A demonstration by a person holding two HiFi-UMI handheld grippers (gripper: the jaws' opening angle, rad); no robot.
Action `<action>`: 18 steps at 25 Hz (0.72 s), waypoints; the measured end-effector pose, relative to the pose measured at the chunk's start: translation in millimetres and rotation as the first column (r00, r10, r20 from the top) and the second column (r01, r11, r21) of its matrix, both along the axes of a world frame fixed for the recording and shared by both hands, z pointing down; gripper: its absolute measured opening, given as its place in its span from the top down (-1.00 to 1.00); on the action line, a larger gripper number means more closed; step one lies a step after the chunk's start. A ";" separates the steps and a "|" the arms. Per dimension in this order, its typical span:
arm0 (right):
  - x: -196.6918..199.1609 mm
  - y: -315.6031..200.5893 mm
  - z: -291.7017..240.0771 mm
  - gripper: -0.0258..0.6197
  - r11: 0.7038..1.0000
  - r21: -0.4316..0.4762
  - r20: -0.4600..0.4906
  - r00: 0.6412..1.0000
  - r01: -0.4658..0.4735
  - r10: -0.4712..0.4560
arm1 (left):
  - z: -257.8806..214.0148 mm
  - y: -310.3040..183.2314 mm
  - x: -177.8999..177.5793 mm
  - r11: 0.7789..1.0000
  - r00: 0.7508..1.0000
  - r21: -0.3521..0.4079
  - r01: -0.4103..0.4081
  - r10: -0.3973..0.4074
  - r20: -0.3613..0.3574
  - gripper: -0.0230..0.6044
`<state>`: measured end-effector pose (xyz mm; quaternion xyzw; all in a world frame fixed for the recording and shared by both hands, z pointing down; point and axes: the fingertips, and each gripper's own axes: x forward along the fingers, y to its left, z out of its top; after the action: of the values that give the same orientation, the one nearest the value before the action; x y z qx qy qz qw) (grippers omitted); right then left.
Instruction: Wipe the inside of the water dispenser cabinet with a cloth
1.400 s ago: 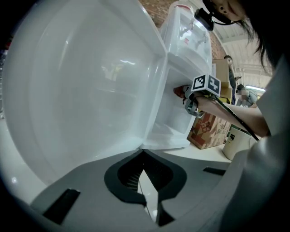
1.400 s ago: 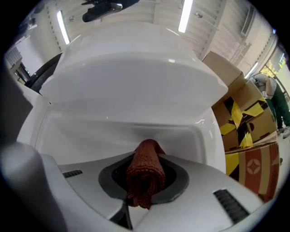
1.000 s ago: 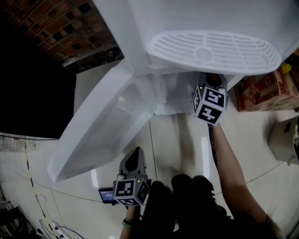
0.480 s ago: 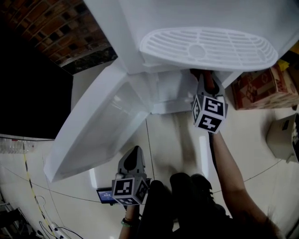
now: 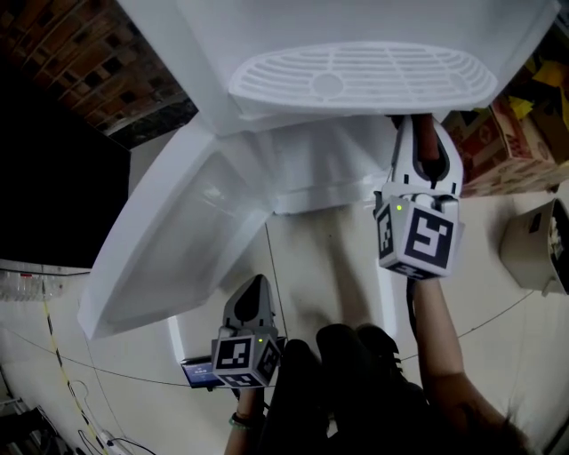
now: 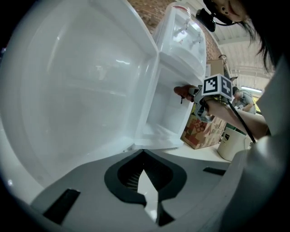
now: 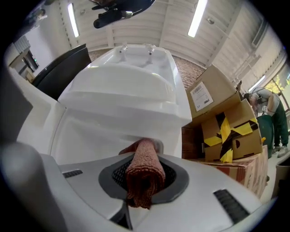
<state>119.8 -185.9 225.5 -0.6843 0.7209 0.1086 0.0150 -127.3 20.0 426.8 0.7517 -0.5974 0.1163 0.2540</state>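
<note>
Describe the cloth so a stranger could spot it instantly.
Find the white water dispenser with its cabinet door open. Under its slotted drip tray, the right gripper is shut on the cloth: a rust-red terry roll, the only coloured soft thing against the white.

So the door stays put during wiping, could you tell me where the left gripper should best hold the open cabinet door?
Probably the raised rim at the free edge of the cabinet door, opposite the hinge: a narrow lip the jaws can pinch. The door stands swung towards the shut left gripper, so open its jaws and come edge-on from the person's side.
</note>
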 end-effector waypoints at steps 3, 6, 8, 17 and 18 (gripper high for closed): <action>13.6 -10.5 32.2 0.68 0.997 -0.070 -0.027 0.999 -0.040 0.038 | -1.0 1.4 1.7 1.000 1.000 0.001 -0.004 0.004 -0.001 0.98; 14.2 -14.0 65.4 0.68 0.983 -0.176 -0.038 0.998 -0.057 0.051 | -1.6 2.3 0.6 1.000 1.000 0.001 0.000 0.000 0.000 0.97; 14.0 -13.7 89.5 0.68 0.970 -0.236 -0.057 0.997 -0.064 0.052 | -1.6 1.6 -1.0 1.000 1.000 0.001 0.004 -0.004 0.000 0.97; 22.2 3.0 211.7 0.68 0.834 -0.548 -0.047 0.997 -0.072 0.055 | 1.4 1.6 -6.1 1.000 1.000 -0.006 0.015 -0.015 -0.002 0.97; 21.1 4.8 214.1 0.68 0.829 -0.555 -0.041 0.998 -0.067 0.053 | 1.5 1.5 -6.9 1.000 1.000 -0.007 0.017 -0.017 -0.001 0.98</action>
<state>140.9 -181.1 439.6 -0.6802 0.6996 -0.0971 -0.1964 -134.2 21.5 428.2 0.7460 -0.6030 0.1157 0.2580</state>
